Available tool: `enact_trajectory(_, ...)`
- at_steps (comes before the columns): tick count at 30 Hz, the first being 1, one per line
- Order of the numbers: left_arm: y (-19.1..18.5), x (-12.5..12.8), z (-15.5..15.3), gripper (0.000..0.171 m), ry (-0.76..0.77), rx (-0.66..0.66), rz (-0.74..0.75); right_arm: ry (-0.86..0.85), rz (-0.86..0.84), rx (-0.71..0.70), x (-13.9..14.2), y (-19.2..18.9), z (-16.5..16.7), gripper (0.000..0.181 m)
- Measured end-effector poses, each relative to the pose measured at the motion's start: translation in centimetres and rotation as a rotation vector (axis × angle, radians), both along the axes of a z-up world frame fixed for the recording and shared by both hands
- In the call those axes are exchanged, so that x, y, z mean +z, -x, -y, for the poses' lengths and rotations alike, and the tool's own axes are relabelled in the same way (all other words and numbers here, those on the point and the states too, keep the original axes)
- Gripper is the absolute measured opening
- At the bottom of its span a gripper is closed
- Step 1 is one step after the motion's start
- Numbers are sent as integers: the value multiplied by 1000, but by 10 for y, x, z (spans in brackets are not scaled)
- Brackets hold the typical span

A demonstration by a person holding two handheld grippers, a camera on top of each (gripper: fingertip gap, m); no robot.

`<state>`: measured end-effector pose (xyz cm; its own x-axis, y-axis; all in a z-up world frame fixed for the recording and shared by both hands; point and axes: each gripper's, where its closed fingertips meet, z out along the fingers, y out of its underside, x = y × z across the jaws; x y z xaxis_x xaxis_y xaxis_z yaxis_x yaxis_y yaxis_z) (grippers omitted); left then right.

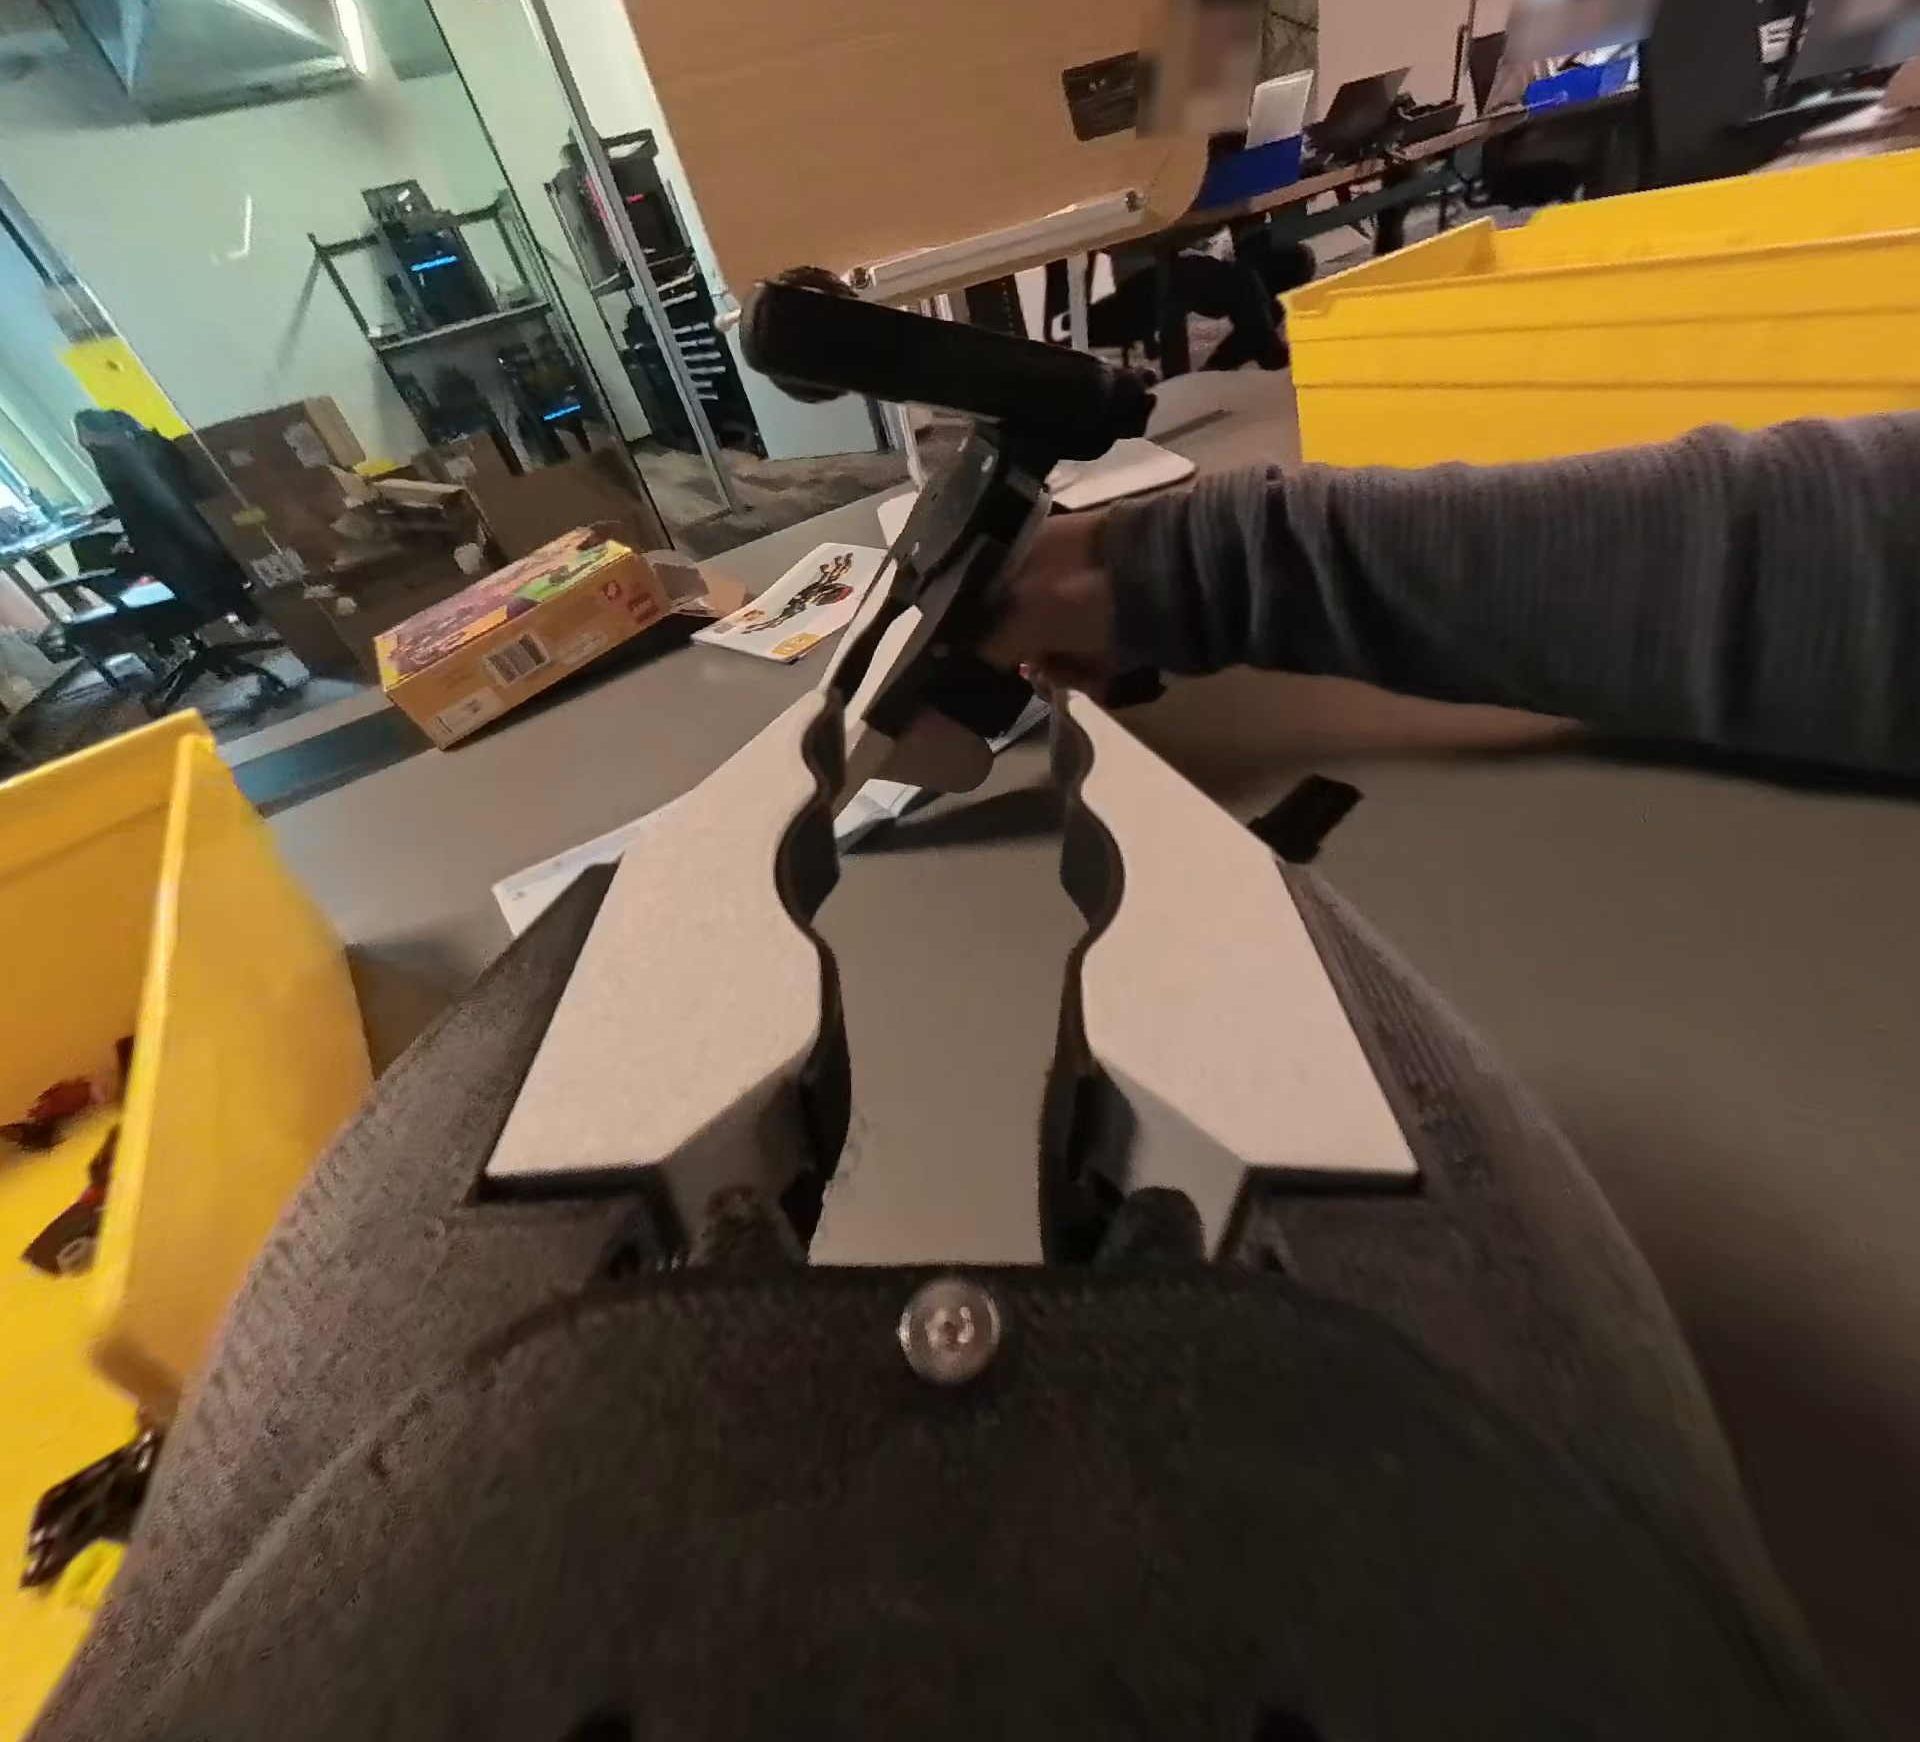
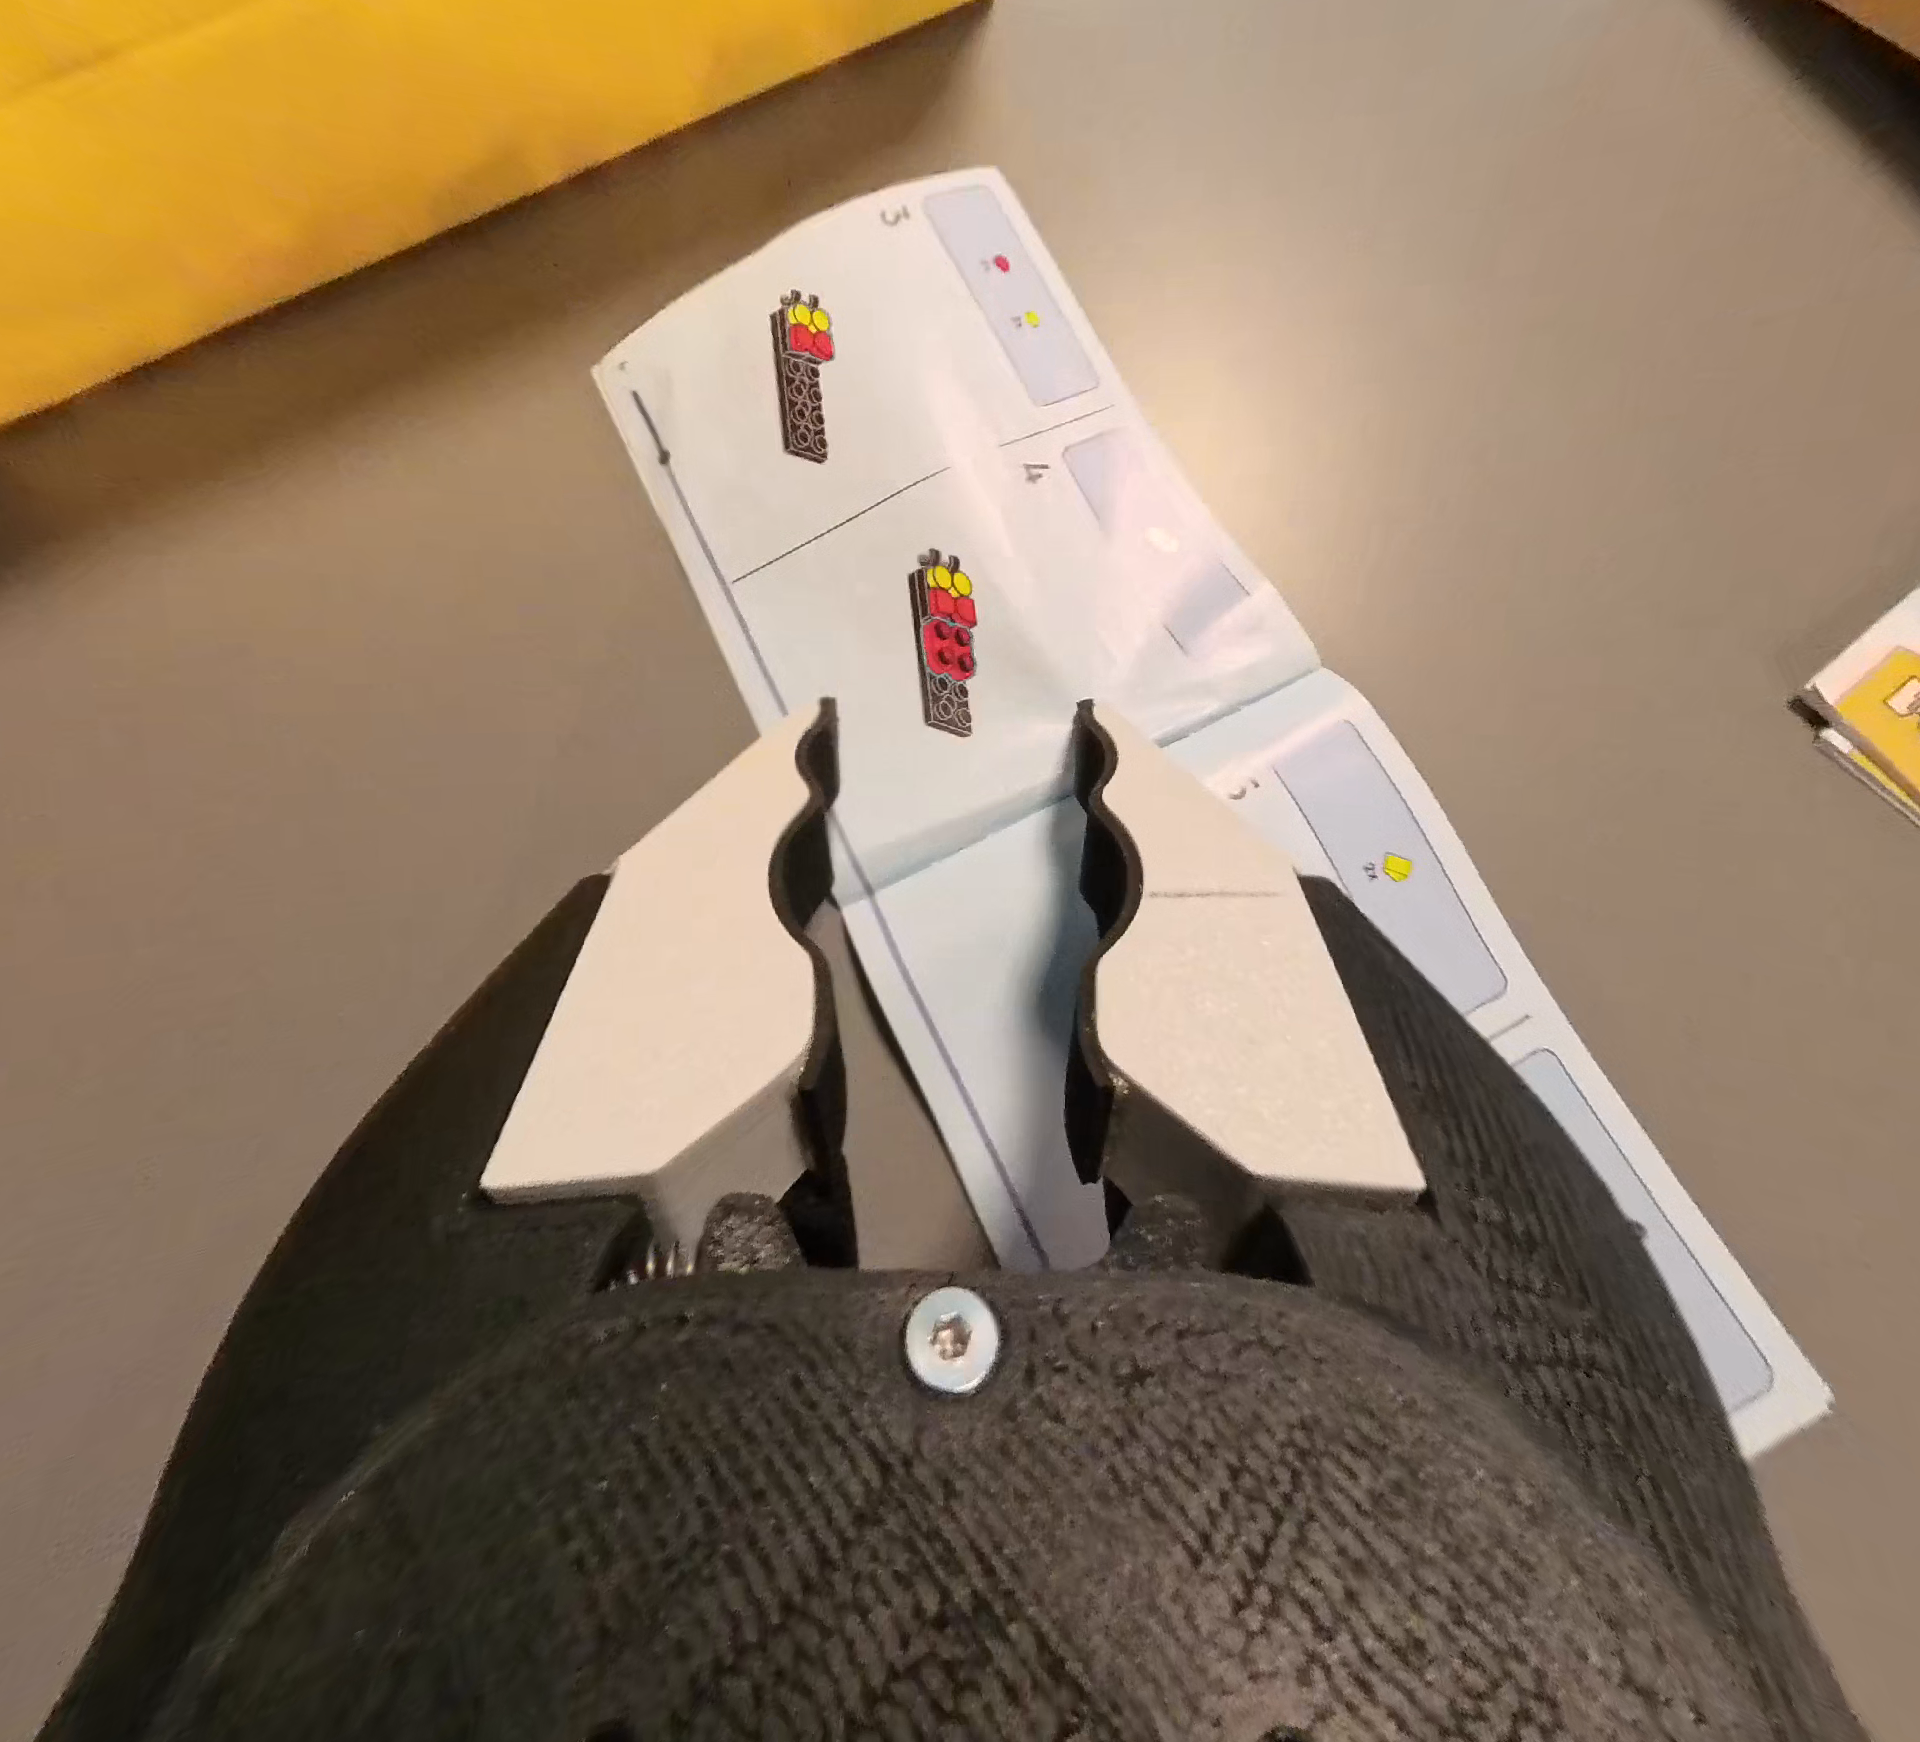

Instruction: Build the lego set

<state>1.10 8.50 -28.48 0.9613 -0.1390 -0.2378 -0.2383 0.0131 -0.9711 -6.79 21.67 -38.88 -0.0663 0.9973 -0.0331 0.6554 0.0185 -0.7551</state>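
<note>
Left wrist view first: left tool [image 1: 940, 726] gapes empty over the grey bench [image 1: 1610, 1017]; loose red and black lego pieces [image 1: 73, 1204] sit in the yellow plastic bin [image 1: 208, 965] at 9 o'clock, so that hand's closer, I'd say. Right wrist view: right tool [image 2: 954, 724] parted, nothing held, above the pale-blue folded instruction sheet [image 2: 862, 487], long axis running 11 to 5 o'clock.

light: bright, even indoor | glare: white sheen on the instruction booklet [image 2: 1039, 570] fold | shadows: soft, under the booklet and yellow bin [image 2: 468, 30] | blur: left wrist view smeared at its edges | distortion: strong wide-angle bending in both
</note>
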Motion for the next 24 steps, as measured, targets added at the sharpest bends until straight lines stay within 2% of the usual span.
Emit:
enact_trajectory(4, -12, -2, 9, 39, 5, -127, -20, -18, -30, -10, 5, 2, 1, 59)
enact_trajectory(7, -29, -13, 2, 42, 68, -278, -10, -188, -276, -92, 52, -6, -13, 59)
enact_trajectory(9, -37, -20, -6, 44, 89, -361, -3, -288, -452, -202, 84, -30, -27, 52)
enact_trajectory(12, -47, -16, -15, 47, 14, -449, -43, -469, -611, -358, 103, -80, -43, 45)
enact_trajectory(14, -55, -11, -19, 47, -63, -485, -88, -612, -653, -426, 107, -112, -46, 39)
enact_trajectory(16, -63, -12, -20, 46, -73, -513, -120, -735, -669, -461, 110, -135, -44, 34)
enact_trajectory(21, -72, -9, 1, 40, -129, -585, -152, -897, -677, -508, 119, -161, -32, 18)
enact_trajectory(24, -73, -8, 11, 37, -137, -608, -161, -936, -649, -524, 117, -164, -30, 11)
